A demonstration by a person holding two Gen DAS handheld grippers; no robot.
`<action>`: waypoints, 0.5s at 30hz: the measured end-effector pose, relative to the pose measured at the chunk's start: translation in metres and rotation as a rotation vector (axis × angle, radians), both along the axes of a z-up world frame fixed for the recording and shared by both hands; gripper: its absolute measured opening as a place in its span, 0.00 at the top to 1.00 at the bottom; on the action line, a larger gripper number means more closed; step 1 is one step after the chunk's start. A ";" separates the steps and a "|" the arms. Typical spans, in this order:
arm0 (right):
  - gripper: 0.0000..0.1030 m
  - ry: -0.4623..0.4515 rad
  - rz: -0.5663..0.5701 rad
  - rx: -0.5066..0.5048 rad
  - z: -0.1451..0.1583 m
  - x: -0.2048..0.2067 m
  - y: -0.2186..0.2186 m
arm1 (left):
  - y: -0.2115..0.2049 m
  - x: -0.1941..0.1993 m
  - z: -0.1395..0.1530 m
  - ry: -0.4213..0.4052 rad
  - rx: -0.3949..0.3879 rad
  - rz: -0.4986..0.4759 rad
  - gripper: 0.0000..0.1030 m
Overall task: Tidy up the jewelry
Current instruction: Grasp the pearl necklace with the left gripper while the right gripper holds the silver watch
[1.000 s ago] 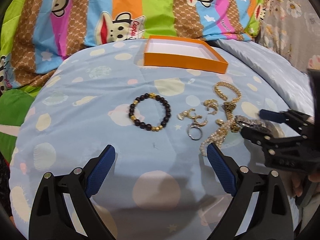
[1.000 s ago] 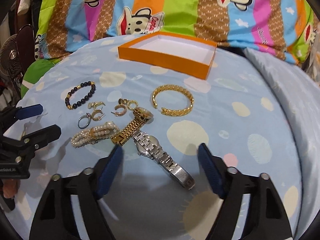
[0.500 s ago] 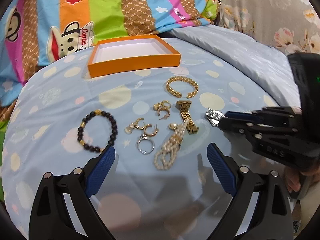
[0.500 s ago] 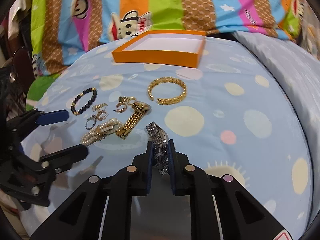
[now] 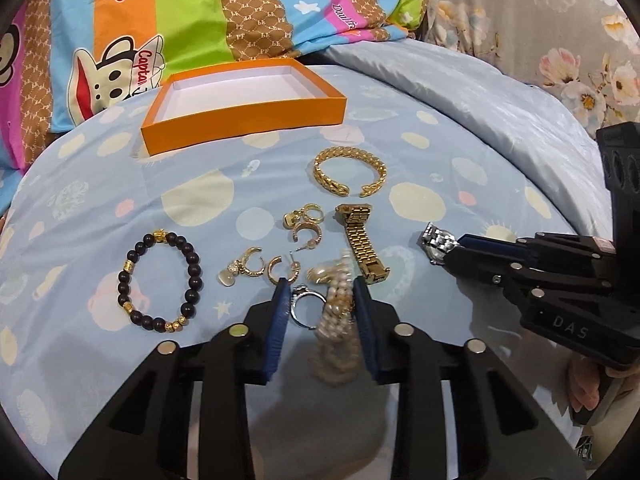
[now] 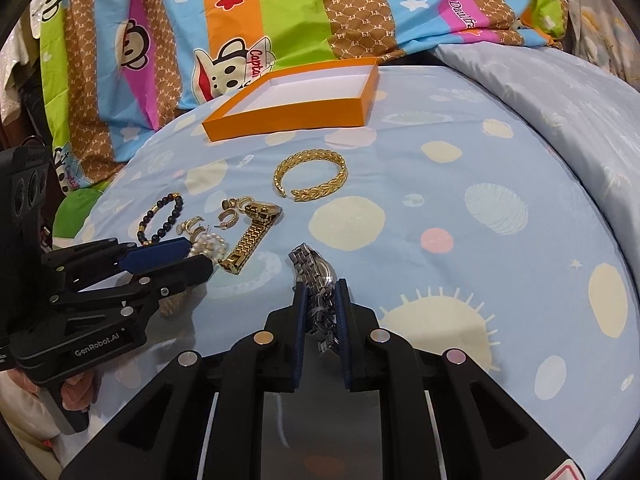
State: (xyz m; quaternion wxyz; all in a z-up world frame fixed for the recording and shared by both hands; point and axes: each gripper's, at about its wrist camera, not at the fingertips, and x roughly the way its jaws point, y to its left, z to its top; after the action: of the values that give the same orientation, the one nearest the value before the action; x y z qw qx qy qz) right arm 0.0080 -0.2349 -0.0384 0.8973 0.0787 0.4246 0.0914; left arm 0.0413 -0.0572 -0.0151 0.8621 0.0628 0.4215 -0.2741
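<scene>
On the blue spotted bedspread (image 5: 200,200) lies a spread of jewelry. My left gripper (image 5: 319,286) points down over the pearl bracelet (image 5: 336,312), and its jaws are closing. The right pad touches the pearls, and a silver ring (image 5: 304,304) sits against the left pad. My right gripper (image 6: 320,292) is shut on the silver watch (image 6: 316,276), whose band sticks out past the fingertips. In the left wrist view the right gripper (image 5: 452,248) and the silver watch (image 5: 438,240) are at the right. The open orange box (image 5: 240,120) stands behind, white inside.
A gold cuff bracelet (image 5: 348,172), a gold watch (image 5: 362,244), several gold earrings (image 5: 304,224) and a black bead bracelet (image 5: 160,280) lie between the grippers and the box. A striped cartoon quilt (image 5: 240,20) is heaped behind. A hand (image 6: 76,392) holds the left gripper (image 6: 198,258).
The left gripper's jaws came in from wide open around the pearl bracelet and ring. The right gripper shut on the silver watch a second ago and has kept its hold.
</scene>
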 end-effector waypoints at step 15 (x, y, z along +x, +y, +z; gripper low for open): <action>0.88 -0.025 -0.023 0.035 0.009 -0.005 0.000 | 0.019 -0.016 0.018 -0.026 -0.080 0.007 0.88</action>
State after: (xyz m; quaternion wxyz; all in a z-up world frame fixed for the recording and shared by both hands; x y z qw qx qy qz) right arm 0.0027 -0.2352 -0.0296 0.9021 0.0982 0.4107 0.0893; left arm 0.0251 -0.0384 0.0028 0.8703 0.0304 0.3993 -0.2866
